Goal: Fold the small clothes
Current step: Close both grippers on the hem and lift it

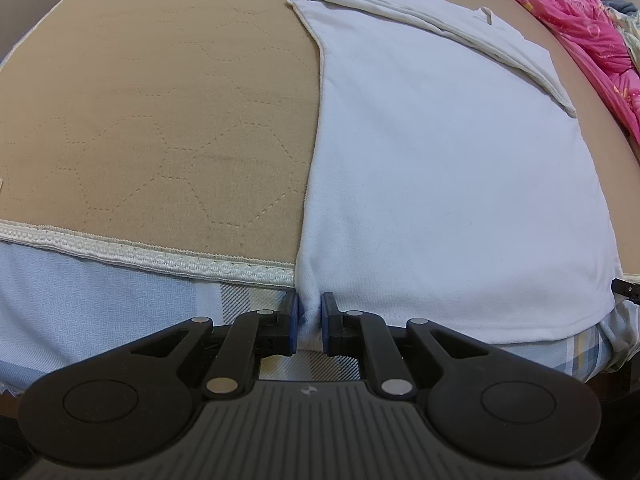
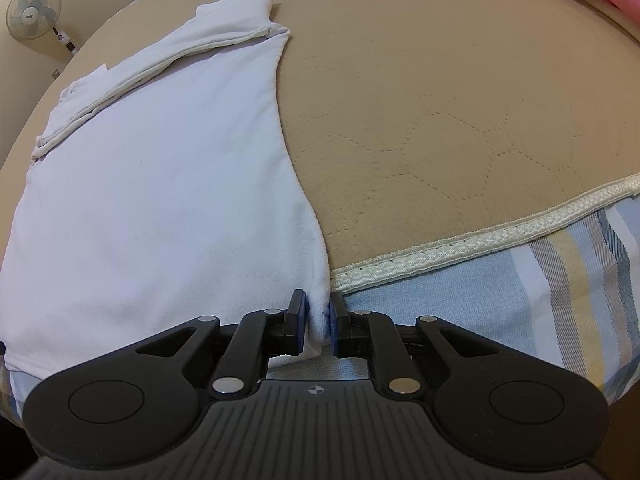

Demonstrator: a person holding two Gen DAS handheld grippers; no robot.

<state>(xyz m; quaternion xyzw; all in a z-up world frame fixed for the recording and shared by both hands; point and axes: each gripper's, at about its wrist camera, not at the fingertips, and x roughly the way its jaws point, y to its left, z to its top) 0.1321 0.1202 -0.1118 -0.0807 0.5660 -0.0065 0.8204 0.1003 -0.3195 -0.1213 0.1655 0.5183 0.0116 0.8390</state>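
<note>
A white shirt [image 1: 448,184] lies flat on a tan quilted mat [image 1: 152,112], its sleeves folded in across the far end. My left gripper [image 1: 309,322] is shut on the shirt's near left hem corner, cloth bunched between the blue pads. In the right wrist view the same white shirt [image 2: 160,184] fills the left half. My right gripper [image 2: 318,322] is shut on its near right hem corner, at the mat's [image 2: 440,100] braided edge. The hem hangs slightly over the mat's front edge onto the striped sheet.
A pale blue striped sheet [image 2: 520,292] runs below the mat's cream trim [image 1: 140,254]. A pink quilt [image 1: 580,28] lies bunched beside the shirt at the far right. A standing fan [image 2: 34,12] is by the wall at the far left.
</note>
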